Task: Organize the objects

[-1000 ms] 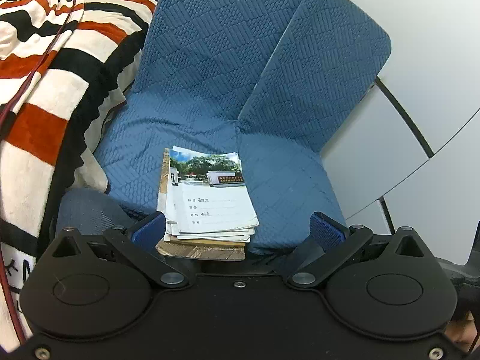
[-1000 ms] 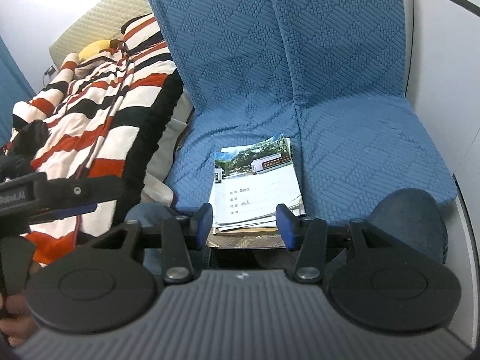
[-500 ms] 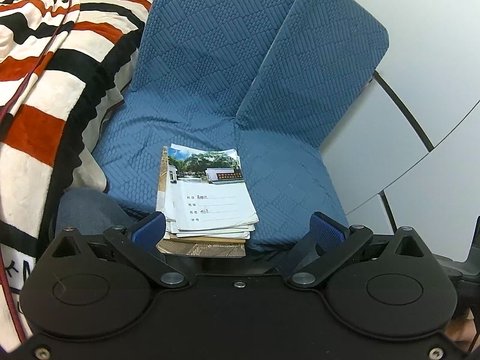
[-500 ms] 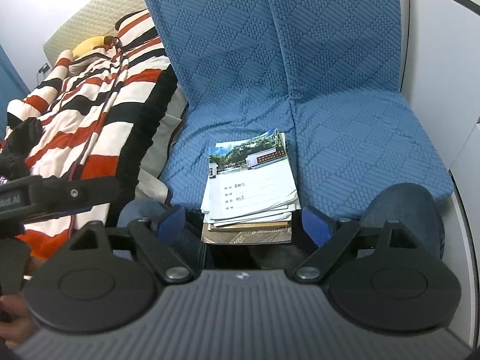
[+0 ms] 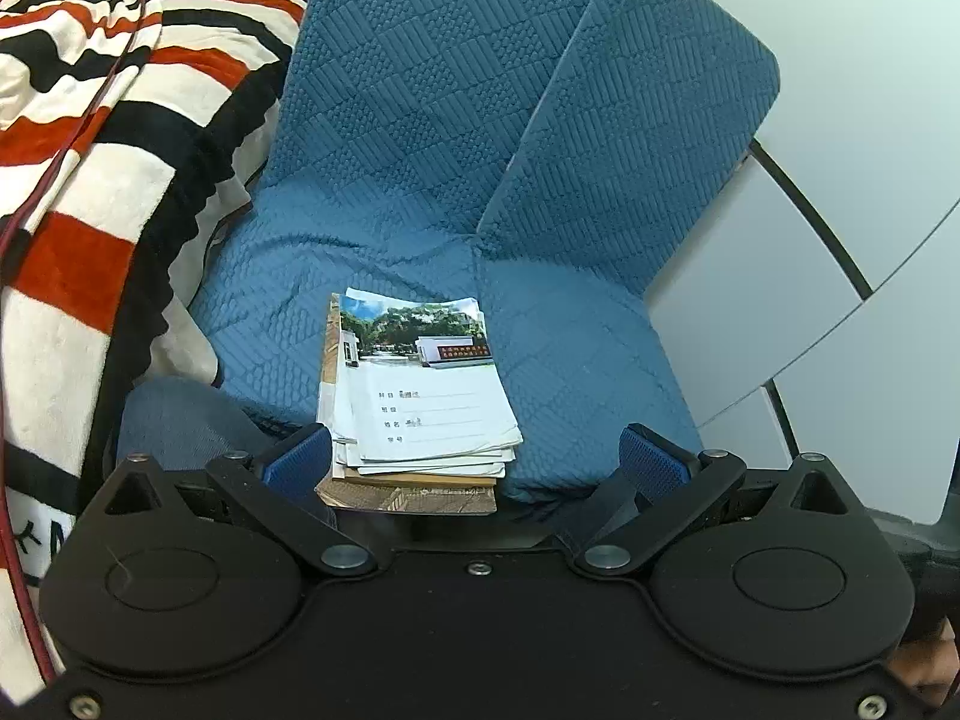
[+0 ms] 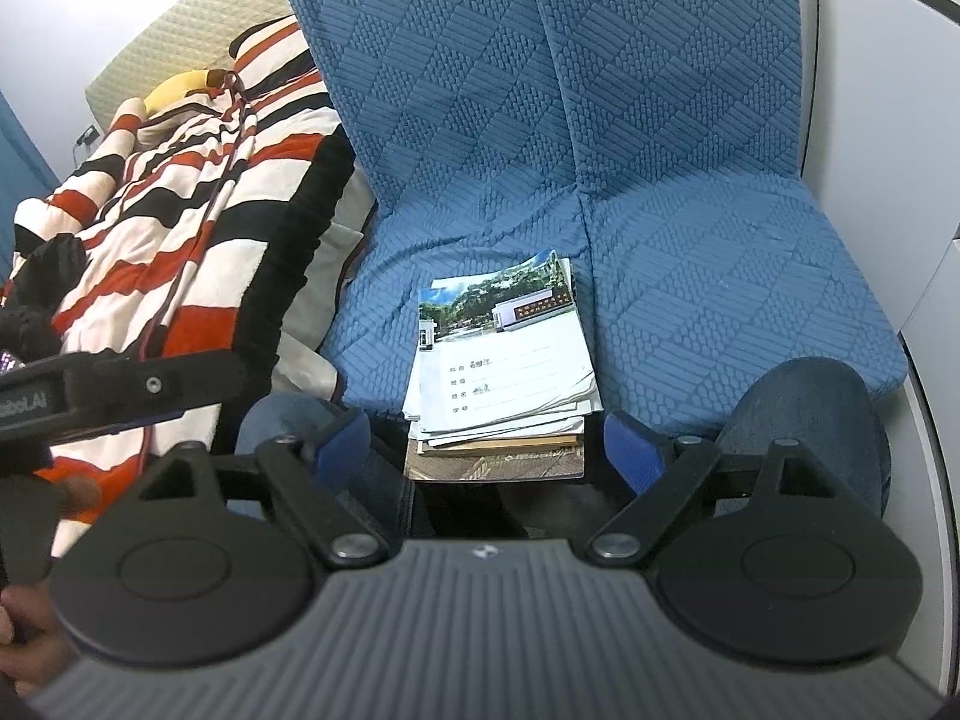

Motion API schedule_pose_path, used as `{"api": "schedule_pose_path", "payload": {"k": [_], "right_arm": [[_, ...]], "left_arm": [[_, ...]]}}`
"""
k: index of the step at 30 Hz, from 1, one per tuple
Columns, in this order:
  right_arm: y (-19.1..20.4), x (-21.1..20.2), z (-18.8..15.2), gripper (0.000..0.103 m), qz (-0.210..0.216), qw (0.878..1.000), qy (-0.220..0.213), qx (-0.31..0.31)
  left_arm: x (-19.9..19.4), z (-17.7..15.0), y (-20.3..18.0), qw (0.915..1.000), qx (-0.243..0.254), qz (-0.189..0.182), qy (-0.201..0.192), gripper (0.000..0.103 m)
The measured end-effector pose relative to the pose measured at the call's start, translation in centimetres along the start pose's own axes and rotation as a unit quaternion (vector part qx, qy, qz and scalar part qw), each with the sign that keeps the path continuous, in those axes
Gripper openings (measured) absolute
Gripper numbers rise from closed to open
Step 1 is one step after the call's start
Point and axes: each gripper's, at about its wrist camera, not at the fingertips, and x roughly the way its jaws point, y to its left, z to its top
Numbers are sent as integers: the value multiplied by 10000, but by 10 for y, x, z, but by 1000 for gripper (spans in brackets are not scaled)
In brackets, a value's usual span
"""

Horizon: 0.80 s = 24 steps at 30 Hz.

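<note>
Since a second ago the right gripper (image 6: pixel 486 441) has spread its jaws wide, releasing the stack of booklets (image 6: pixel 501 372), which rests at the blue seat cushion's (image 6: pixel 720 276) front edge. The left gripper (image 5: pixel 474 459) is wide open too, holding nothing. The placing step looks done; next comes backing away without nudging the stack.

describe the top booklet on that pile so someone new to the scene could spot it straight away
Start at the blue quilted seat cushion beside the striped blanket. Near its front edge sits a stack of booklets and papers. The top booklet is the one whose cover has a photo of trees and a building above a pale panel with ruled lines.
</note>
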Motion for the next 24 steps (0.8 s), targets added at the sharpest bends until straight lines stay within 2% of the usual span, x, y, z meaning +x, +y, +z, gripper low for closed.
{"api": "schedule_pose_path", "payload": {"k": [24], "right_arm": [[3,-3,-7,87,33,10000,-11,37]], "left_arm": [[-5,-5,-5,9999,106,-109,-79,102]]}}
